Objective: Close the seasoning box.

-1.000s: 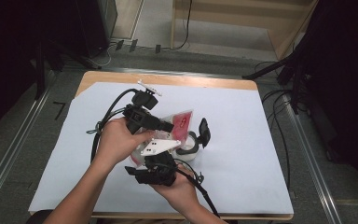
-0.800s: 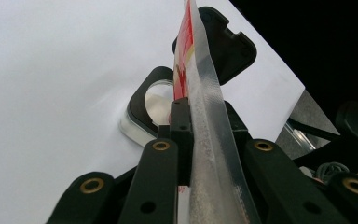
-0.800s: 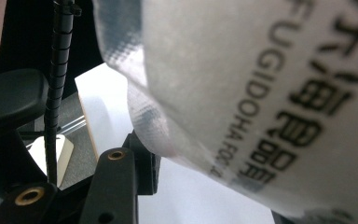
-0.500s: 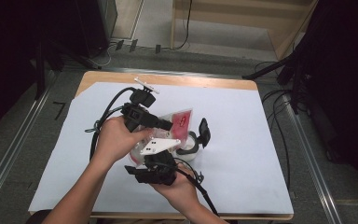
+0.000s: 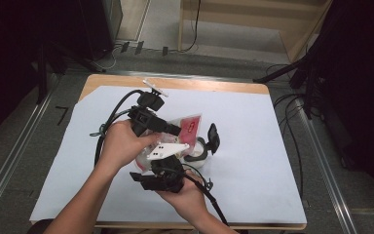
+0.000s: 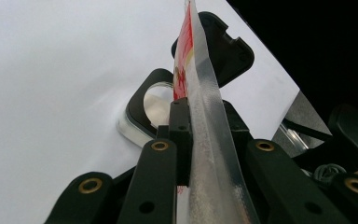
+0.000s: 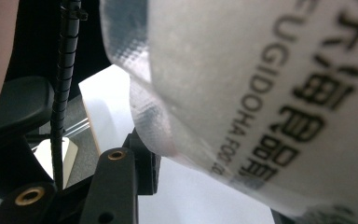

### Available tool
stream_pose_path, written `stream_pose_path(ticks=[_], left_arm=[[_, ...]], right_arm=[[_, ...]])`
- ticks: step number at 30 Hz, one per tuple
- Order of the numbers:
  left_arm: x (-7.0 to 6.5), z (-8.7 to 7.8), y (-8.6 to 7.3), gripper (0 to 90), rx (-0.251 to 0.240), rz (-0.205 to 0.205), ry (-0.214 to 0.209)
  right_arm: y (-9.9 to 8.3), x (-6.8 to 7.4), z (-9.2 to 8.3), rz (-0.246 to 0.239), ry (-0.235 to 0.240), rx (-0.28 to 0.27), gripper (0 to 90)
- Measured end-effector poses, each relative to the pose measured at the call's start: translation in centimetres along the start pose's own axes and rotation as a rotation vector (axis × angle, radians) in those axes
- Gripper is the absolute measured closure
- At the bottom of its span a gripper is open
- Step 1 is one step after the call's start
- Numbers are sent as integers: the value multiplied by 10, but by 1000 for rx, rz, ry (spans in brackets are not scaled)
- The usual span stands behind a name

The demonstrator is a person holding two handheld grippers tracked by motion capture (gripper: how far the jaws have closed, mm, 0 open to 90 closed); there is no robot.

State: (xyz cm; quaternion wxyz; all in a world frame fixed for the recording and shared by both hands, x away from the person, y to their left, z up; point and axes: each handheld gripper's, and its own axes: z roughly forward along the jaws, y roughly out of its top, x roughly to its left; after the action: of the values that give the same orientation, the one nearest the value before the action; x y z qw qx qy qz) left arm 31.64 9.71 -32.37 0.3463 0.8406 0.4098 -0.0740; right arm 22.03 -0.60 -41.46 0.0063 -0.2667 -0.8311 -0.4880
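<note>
At the middle of the tabletop (image 5: pixel 253 146), in the high view, I am seeing the left gripper (image 5: pixel 175 130) and the right gripper (image 5: pixel 168 163) meeting over a red-and-clear food pouch (image 5: pixel 189 125). The pouch is being held above the white sheet, just beside a clear container (image 5: pixel 195 156) whose black lid (image 5: pixel 213 137) is standing open.

In the left gripper view, I am watching the fingers (image 6: pixel 181 130) pressing on the pouch's sealed edge (image 6: pixel 205 107), which is running edge-on up the frame. Beyond it, the container (image 6: pixel 142 112) and its lid (image 6: pixel 228 51) are lying on the sheet.

In the right gripper view, I am seeing the pouch's printed face (image 7: pixel 261 93) close to the camera, with one finger (image 7: pixel 144 168) touching its lower edge. The other finger is hidden, but the pouch is sitting between them as if pinched.
</note>
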Motion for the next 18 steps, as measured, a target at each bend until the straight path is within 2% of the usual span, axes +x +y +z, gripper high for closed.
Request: stream_pose_path(ticks=[11, 18], left_arm=[[-3, 1, 2, 800, -7, 13, 12], [-4, -4, 4, 798, -16, 20, 17]], right_arm=[[-1, 0, 1, 19, -4, -14, 570], [4, 0, -1, 12, -3, -19, 569]])
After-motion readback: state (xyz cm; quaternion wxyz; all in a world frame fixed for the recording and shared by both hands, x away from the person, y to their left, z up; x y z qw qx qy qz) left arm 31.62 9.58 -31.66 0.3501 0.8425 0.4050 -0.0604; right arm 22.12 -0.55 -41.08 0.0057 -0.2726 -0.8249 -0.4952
